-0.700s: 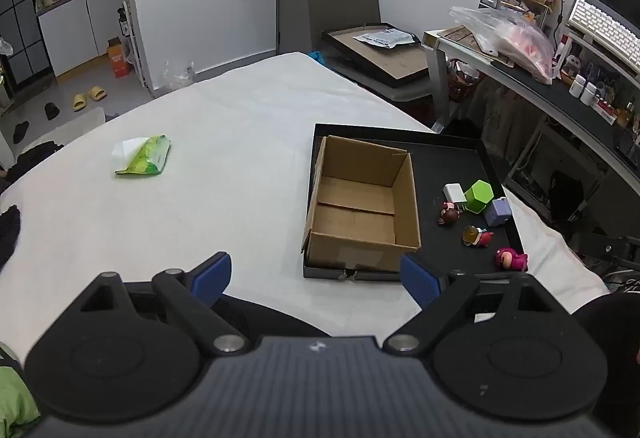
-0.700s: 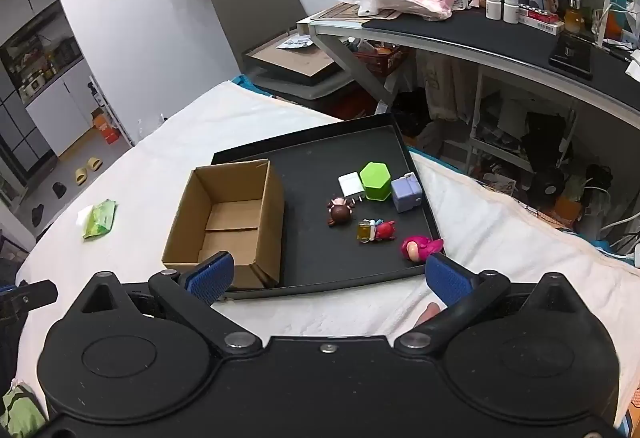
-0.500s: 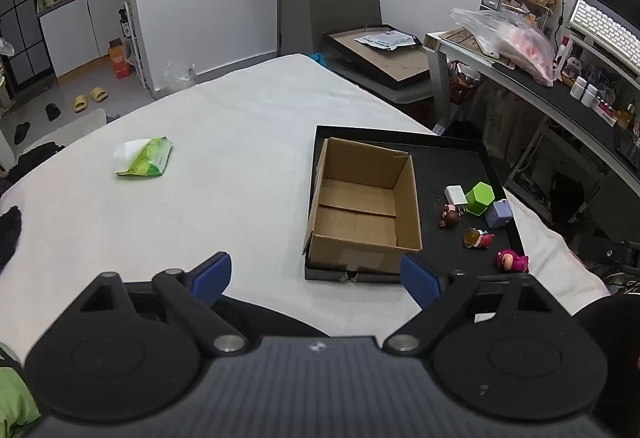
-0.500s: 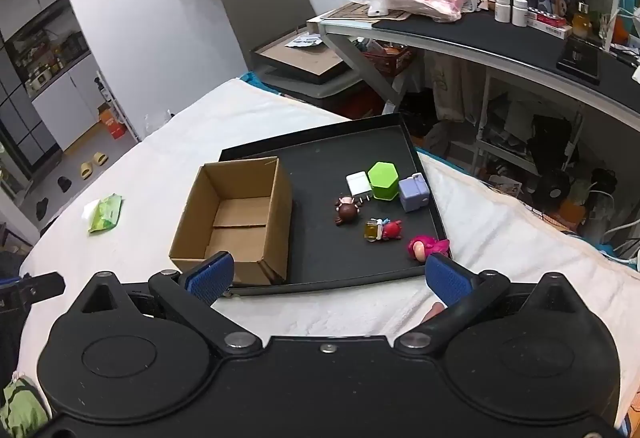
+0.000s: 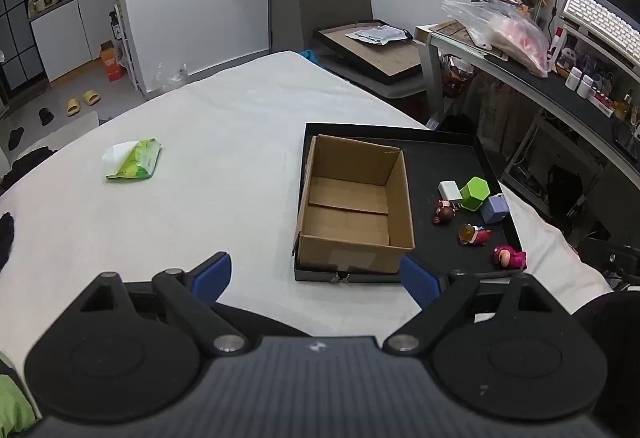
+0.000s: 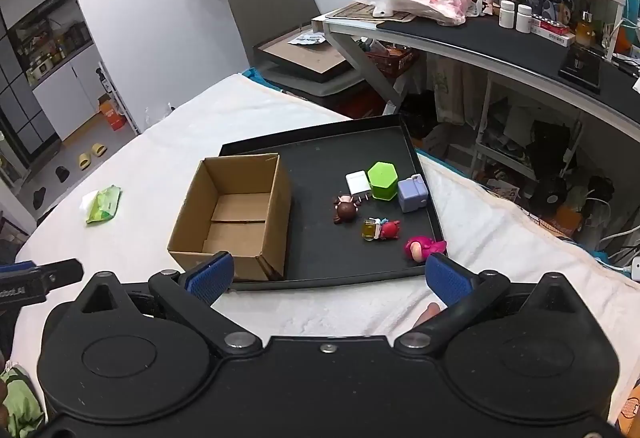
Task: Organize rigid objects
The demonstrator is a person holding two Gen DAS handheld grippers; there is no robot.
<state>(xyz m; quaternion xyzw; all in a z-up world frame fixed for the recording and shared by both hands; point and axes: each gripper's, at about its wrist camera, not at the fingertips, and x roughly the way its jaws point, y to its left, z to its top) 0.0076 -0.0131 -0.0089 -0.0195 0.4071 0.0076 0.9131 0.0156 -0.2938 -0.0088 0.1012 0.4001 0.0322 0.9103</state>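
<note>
You are holding both grippers above the near edge of a white-covered surface, each with its blue-padded fingers spread wide and gripping nothing: the left gripper (image 5: 316, 278) and the right gripper (image 6: 328, 274). In front of you a black tray (image 6: 320, 142) is lying flat on the white cover, and an open cardboard box (image 6: 236, 214) is sitting upright in its left part, mouth facing up, its long axis running away from you; a pale label patch on its near wall (image 5: 352, 258) is too blurred to read. To the right of the box, on the bare tray floor, the small things are clustering: a green hexagonal block (image 6: 382, 180) standing upright, a white charger plug (image 6: 357, 182) touching its left side with prongs pointing toward you, and a lilac cube (image 6: 413, 193) just beside its right. Nearer you, a brown figurine (image 6: 346, 210), a red figurine with a yellow piece (image 6: 382, 229) and a pink figurine (image 6: 424, 248) are lying on their sides, the pink one near the tray's right corner. A green wipes packet (image 5: 134, 160) is resting well apart on the left.
</note>
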